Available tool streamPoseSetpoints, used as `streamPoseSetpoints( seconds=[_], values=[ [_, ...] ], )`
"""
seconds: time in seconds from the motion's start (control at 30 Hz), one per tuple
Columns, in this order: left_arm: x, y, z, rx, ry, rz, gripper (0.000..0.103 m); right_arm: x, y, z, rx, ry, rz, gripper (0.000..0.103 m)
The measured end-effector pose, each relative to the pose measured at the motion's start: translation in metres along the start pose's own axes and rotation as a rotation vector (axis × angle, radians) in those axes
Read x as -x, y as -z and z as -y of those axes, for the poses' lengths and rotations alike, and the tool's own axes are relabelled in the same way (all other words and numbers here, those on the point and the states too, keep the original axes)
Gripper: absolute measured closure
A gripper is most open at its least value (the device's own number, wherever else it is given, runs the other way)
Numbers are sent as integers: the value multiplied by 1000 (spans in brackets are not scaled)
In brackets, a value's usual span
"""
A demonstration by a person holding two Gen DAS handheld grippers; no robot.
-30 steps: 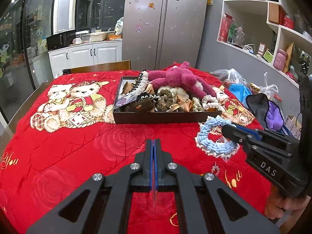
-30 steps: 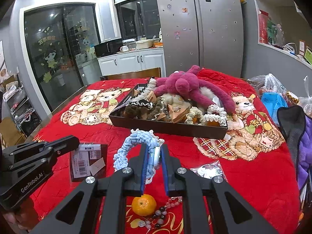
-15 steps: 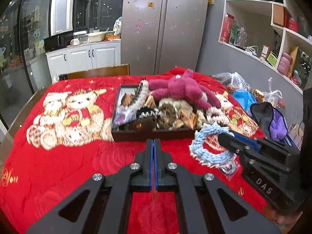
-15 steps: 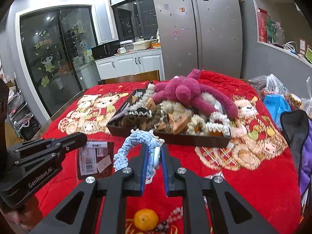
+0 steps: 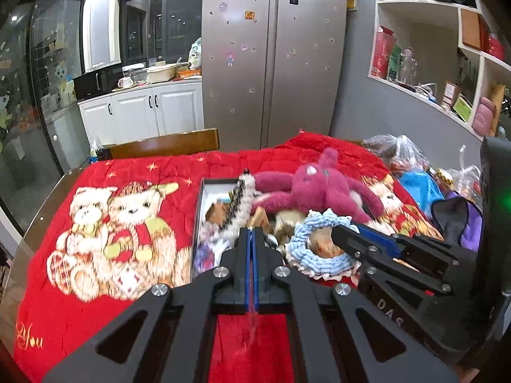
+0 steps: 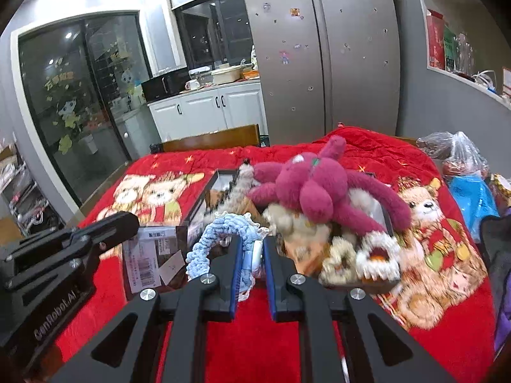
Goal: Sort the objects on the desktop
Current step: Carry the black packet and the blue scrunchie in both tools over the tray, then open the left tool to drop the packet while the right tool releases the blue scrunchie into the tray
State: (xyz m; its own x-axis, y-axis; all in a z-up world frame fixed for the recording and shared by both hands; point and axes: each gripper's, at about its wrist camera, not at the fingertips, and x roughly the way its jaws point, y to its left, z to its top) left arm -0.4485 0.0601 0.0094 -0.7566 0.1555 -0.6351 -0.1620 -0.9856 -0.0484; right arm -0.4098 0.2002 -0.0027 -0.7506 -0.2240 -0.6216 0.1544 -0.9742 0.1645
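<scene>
Left wrist view
Surface: red bear-print blanket (image 5: 127, 287) over table, fridge behind.
Left gripper (image 5: 252, 239): pressed shut, nothing held.
Box (image 5: 197, 220): dark, heaped full, at 12 o'clock; pink plush (image 5: 319, 191) on top.

Right wrist view
Right gripper (image 6: 250, 252): narrow, clamped on blue rope ring (image 6: 223, 233), raised at box's near edge.
Left gripper: at 9 o'clock.
Risk: heaped box offers little room; ring likely to slide off or snag the plush if released early.
</scene>
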Motion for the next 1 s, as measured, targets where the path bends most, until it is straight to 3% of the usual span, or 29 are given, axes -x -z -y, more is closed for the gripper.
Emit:
streamPoseSetpoints(
  seconds=[0.33, 1.0],
  values=[
    [-55, -33, -14, 8, -15, 1, 102, -51, -38, 4, -36, 13, -15, 89],
    [-95, -31, -19, -11, -10, -51, 102, -83, -38, 5, -3, 13, -56, 89]
  ],
)
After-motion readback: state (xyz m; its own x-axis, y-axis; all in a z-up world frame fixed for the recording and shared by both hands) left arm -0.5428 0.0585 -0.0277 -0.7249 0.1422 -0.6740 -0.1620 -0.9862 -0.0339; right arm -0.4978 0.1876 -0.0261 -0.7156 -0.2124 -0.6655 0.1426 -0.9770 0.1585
